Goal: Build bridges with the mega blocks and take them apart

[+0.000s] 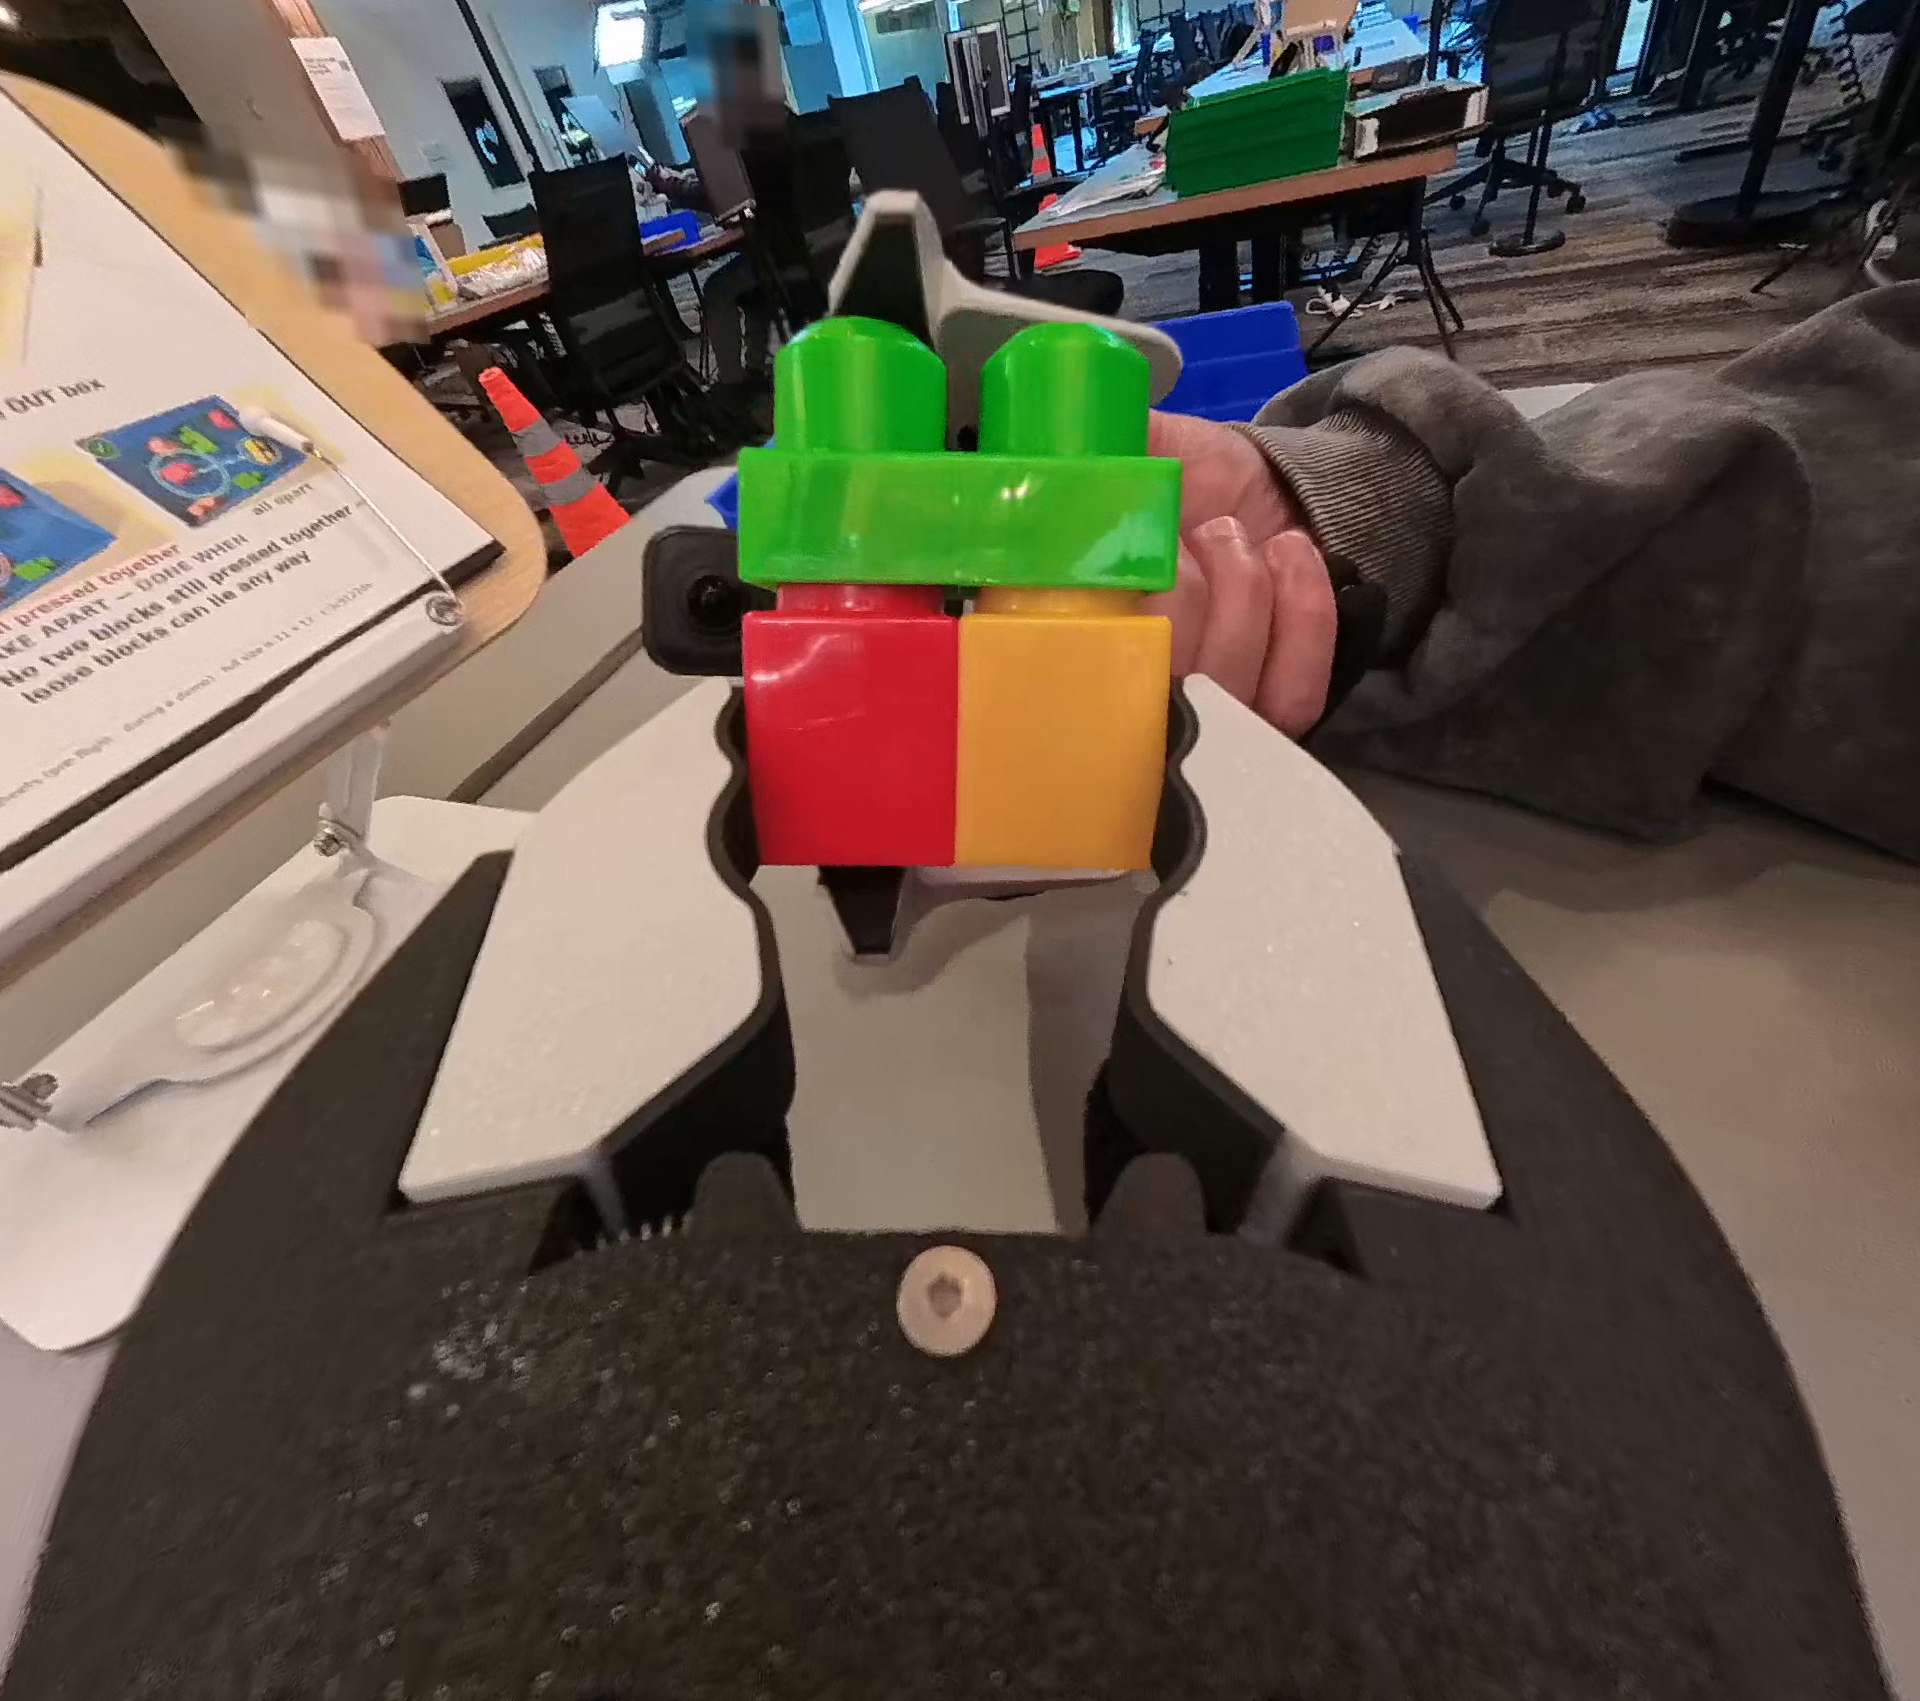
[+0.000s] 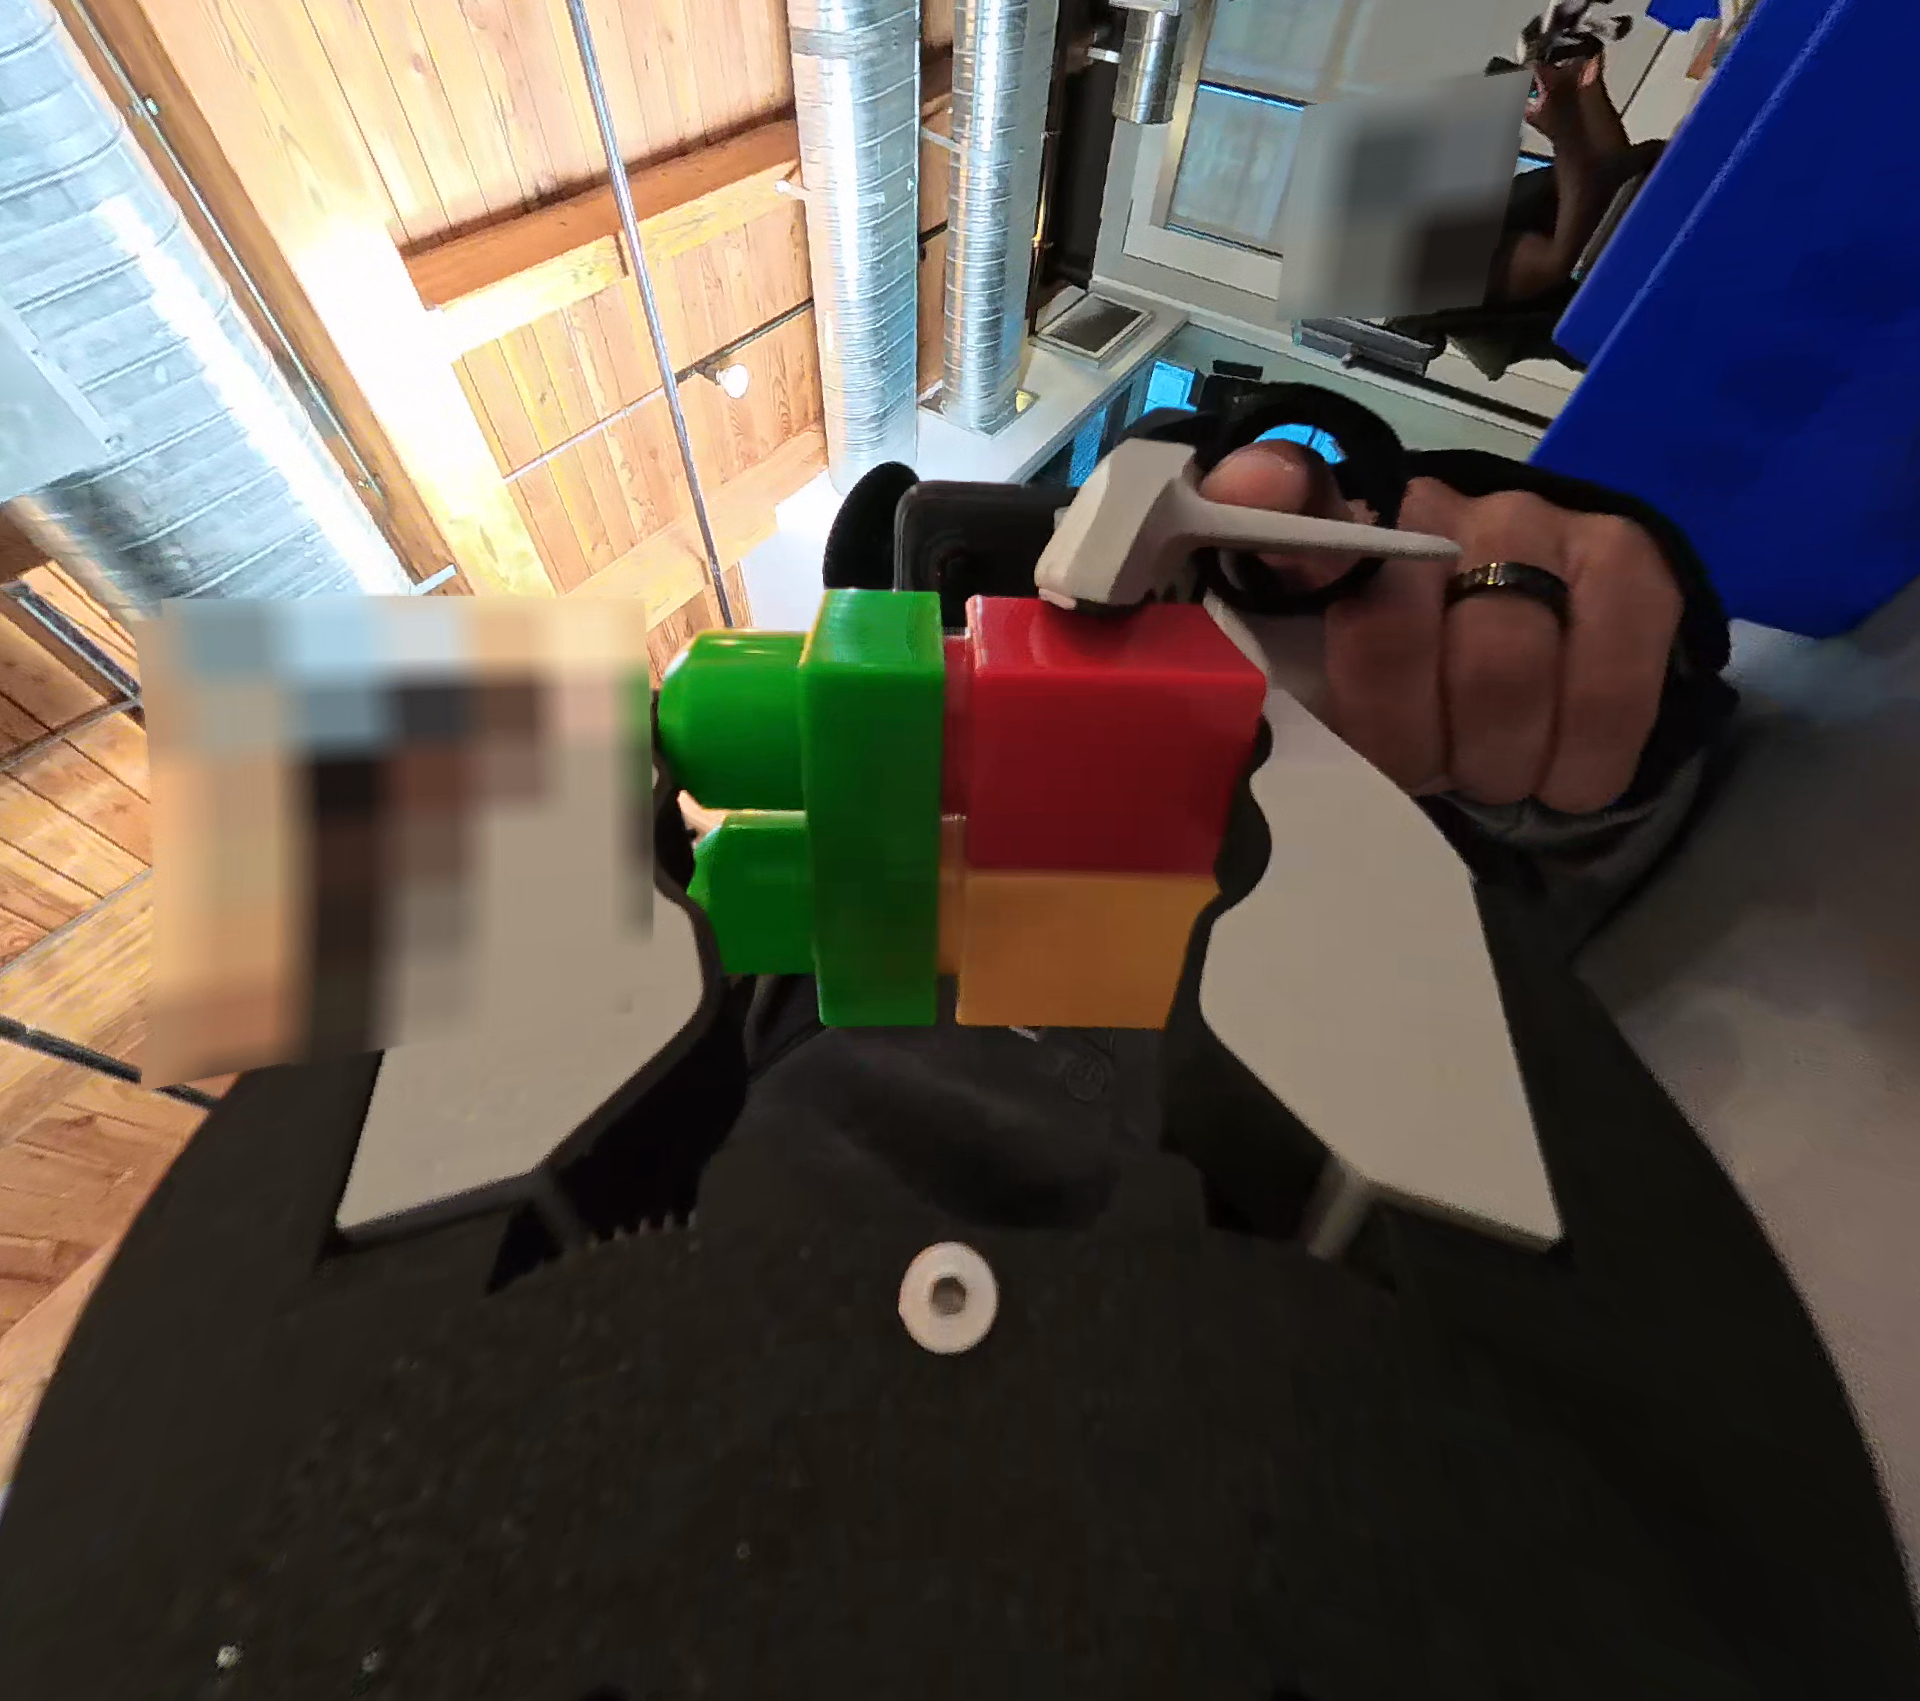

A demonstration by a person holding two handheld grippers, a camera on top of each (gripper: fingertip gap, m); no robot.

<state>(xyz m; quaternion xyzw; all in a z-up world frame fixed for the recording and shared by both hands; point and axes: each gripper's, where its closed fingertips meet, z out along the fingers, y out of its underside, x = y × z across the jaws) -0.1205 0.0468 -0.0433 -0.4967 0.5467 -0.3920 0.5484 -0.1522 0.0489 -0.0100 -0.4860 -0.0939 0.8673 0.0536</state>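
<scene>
Above grey table (image 1: 1662,976), both grippers (image 1: 956,778) (image 2: 961,830) clamp the block bridge (image 1: 956,643).

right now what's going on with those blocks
A person holds a small bridge in the air between two grippers: a green block pressed across a red block and a yellow block. The left gripper clamps the red and yellow pair. The right gripper closes end to end on the stack. Nothing has separated yet.

Green two-stud block (image 1: 958,521) bridging red block (image 1: 850,742) and yellow block (image 1: 1060,747); sitting pressed together, side by side.
</scene>
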